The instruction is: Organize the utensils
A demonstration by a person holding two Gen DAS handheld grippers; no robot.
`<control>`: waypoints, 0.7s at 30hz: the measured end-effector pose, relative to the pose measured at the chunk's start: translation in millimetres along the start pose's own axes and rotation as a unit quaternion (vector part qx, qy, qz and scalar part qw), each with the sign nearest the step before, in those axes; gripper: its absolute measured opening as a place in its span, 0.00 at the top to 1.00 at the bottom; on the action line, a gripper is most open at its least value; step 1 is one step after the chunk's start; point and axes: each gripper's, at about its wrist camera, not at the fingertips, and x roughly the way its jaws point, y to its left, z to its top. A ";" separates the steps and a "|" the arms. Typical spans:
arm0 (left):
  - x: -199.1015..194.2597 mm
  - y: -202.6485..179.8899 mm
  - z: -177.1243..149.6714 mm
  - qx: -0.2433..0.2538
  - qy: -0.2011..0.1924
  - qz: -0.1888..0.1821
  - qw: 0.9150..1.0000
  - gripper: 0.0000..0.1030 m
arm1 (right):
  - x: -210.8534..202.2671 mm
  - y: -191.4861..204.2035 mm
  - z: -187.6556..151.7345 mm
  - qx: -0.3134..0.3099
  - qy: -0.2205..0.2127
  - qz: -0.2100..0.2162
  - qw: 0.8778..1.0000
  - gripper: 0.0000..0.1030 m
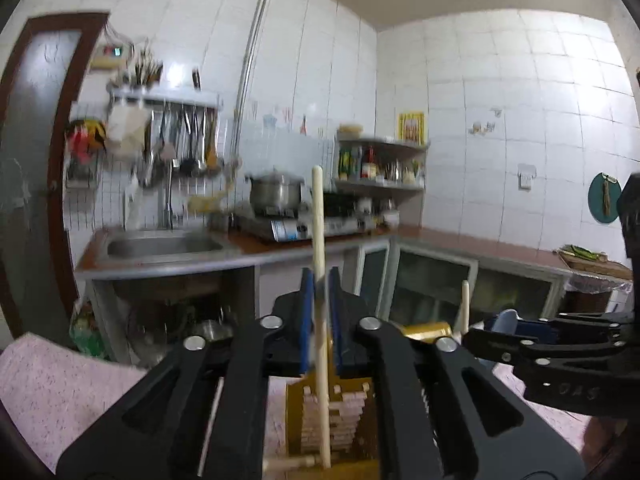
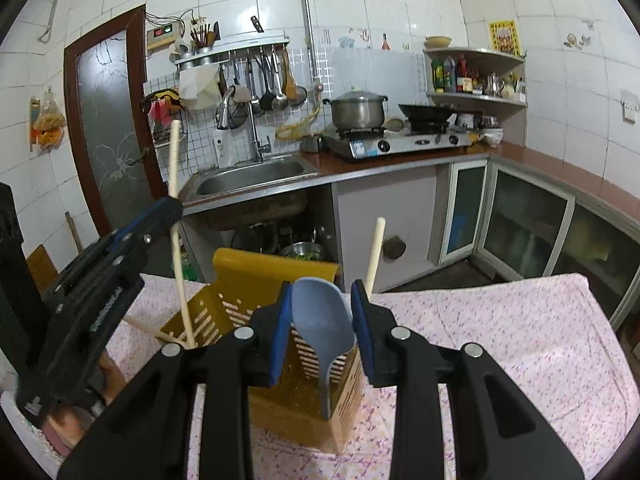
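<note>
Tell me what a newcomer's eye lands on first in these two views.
First, the yellow slotted utensil holder on the pink floral tablecloth, close in front of both grippers. The right gripper has a blue-grey spoon between its pads, handle down in the holder. The left gripper has an upright pale wooden chopstick between its blue pads; behind stand a steel sink and a lidded pot.

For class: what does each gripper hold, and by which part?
Right gripper holds the blue spoon by its bowl. Left gripper: pads flank a wooden chopstick mid-shaft, seemingly without pressing.
</note>
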 end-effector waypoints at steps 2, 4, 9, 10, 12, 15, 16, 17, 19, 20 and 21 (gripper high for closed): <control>-0.9 4.6 0.9 -0.013 0.030 0.000 0.999 0.68 | -1.5 0.3 -1.7 0.000 0.002 0.000 1.000 0.59; -11.7 10.6 2.3 -0.024 0.043 0.016 0.999 0.53 | -7.6 1.3 -2.7 -0.005 -0.002 -0.011 1.000 0.45; -43.5 25.5 7.4 -0.032 0.081 0.043 0.995 0.23 | -28.0 -6.9 -5.6 -0.001 0.002 -0.029 1.000 0.43; -50.5 28.4 7.6 -0.033 0.092 0.043 0.994 0.21 | -33.5 -9.6 -7.9 0.003 0.005 -0.031 0.999 0.42; -64.3 33.0 7.5 -0.030 0.112 0.047 0.992 0.11 | -42.1 -12.8 -14.1 0.008 0.010 -0.036 0.999 0.41; -89.0 40.0 1.3 -0.043 0.139 0.051 0.988 0.05 | -57.4 -13.1 -36.0 0.011 0.026 -0.047 0.999 0.39; -94.9 42.2 -2.9 -0.048 0.151 0.053 0.986 0.05 | -60.1 -12.5 -40.8 0.011 0.029 -0.048 0.998 0.38; -102.1 45.0 -9.8 -0.056 0.167 0.050 0.983 0.05 | -65.1 -11.2 -50.0 0.011 0.034 -0.049 0.998 0.37; -110.4 47.5 -21.6 -0.064 0.190 0.046 0.979 0.05 | -72.6 -7.1 -68.0 0.011 0.045 -0.051 0.998 0.36; -115.9 48.5 -30.9 -0.066 0.204 0.047 0.976 0.05 | -74.8 -6.2 -74.6 0.012 0.050 -0.051 0.997 0.36; -120.2 47.5 -39.3 -0.066 0.213 0.048 0.974 0.05 | -77.3 -5.1 -82.6 0.014 0.056 -0.052 0.997 0.36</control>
